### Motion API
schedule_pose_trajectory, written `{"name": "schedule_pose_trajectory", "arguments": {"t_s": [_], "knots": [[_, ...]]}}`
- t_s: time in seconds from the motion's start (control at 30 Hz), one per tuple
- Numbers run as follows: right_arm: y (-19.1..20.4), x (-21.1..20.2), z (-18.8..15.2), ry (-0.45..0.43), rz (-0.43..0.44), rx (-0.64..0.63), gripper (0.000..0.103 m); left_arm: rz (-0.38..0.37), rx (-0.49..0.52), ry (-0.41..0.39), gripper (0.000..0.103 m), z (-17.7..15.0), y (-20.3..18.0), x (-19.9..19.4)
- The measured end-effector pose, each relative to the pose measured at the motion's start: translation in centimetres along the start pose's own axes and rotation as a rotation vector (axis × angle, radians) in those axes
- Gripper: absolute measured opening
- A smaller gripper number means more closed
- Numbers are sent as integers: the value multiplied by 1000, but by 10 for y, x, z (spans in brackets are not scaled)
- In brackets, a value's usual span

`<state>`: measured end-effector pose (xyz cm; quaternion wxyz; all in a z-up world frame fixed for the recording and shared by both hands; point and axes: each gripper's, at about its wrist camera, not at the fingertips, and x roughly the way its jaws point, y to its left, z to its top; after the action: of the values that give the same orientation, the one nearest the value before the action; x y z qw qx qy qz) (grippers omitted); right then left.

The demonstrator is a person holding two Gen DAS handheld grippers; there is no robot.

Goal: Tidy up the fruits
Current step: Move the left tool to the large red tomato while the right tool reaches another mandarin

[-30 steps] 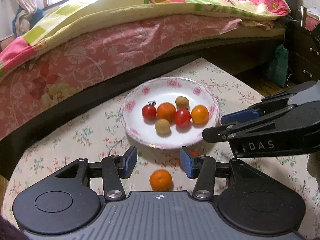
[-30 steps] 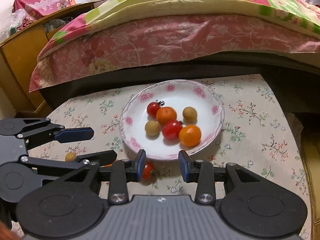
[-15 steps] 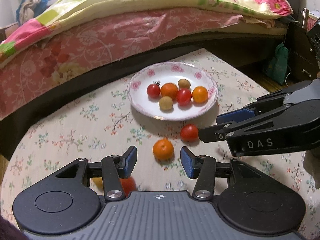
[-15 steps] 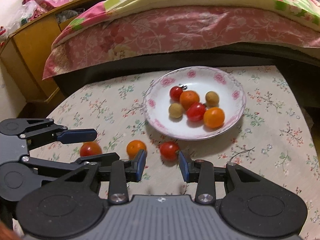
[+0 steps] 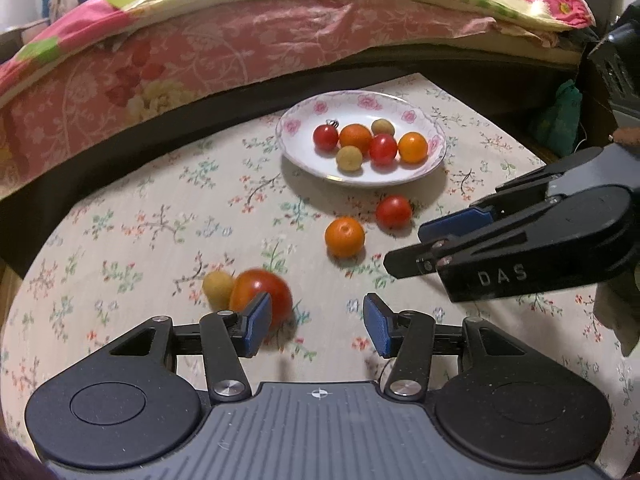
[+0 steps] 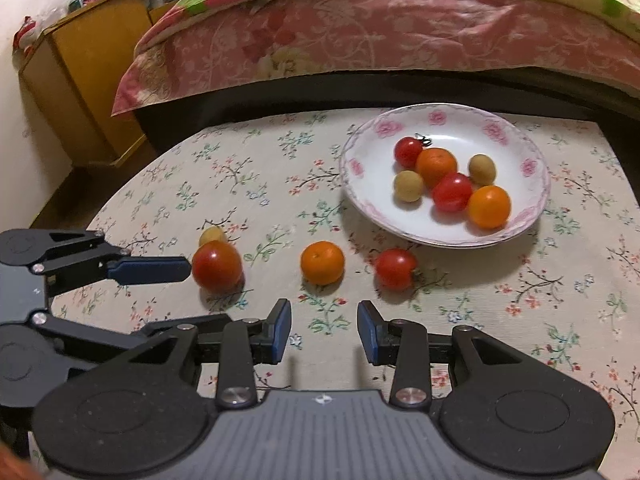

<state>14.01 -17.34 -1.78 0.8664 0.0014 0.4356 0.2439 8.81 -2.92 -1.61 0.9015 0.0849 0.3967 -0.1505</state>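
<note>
A white plate with pink flowers holds several small fruits: red tomatoes, oranges and tan ones. On the floral cloth in front of it lie a small red tomato, an orange, a larger red tomato and a small tan fruit. My left gripper is open, its left pad just in front of the larger tomato. My right gripper is open, empty, short of the orange and small tomato.
A bed with a pink floral sheet and a quilt runs along the far side of the table. A yellow wooden cabinet stands at the left. A green bag hangs at the far right. The table's round edge curves at the left.
Both grippers have drawn back from the plate. The larger tomato and the tan fruit have come into full view, with the left gripper's pad now beside the tomato.
</note>
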Motion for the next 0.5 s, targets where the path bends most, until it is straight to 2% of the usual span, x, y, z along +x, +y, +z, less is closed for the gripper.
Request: {"name": "schedule_pose_trajectory", "arguments": {"t_s": [0.5], "knots": [[12,14,1,33,31,-38,37,14,-39,20,60,-8,16,5]]}}
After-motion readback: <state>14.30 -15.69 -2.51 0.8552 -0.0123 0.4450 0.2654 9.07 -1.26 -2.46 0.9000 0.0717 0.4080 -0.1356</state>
